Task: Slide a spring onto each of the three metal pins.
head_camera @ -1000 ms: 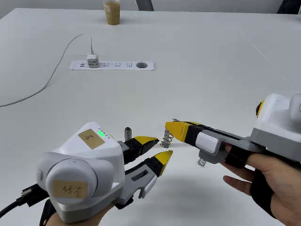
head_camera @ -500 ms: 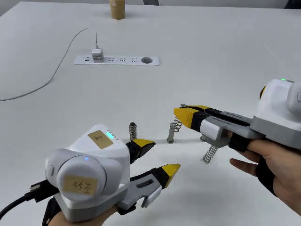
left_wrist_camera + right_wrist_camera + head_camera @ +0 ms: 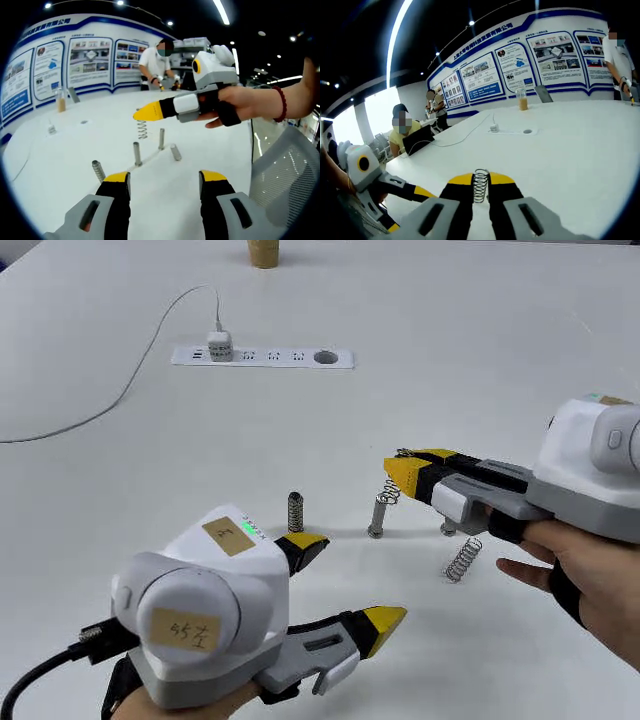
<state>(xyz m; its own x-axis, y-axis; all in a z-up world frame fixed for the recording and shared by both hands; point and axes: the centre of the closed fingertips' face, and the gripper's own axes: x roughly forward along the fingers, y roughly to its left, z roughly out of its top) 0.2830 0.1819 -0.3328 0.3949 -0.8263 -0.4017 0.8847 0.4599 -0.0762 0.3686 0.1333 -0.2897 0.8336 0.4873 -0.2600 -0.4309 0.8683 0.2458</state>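
The left pin [image 3: 295, 512] is sprung. A second spring [image 3: 390, 492] is pinched in the right gripper [image 3: 398, 478] close over the middle pin [image 3: 377, 515]. A third spring [image 3: 462, 560] is left lying near right. The left gripper [image 3: 358, 578] is held wide open.

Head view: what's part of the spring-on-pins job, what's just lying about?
Job: right claw shut on held spring; loose spring; sprung pin; bare pin; third pin, partly hidden; left claw, open.
Lying about: power strip, charger, cable, cup.
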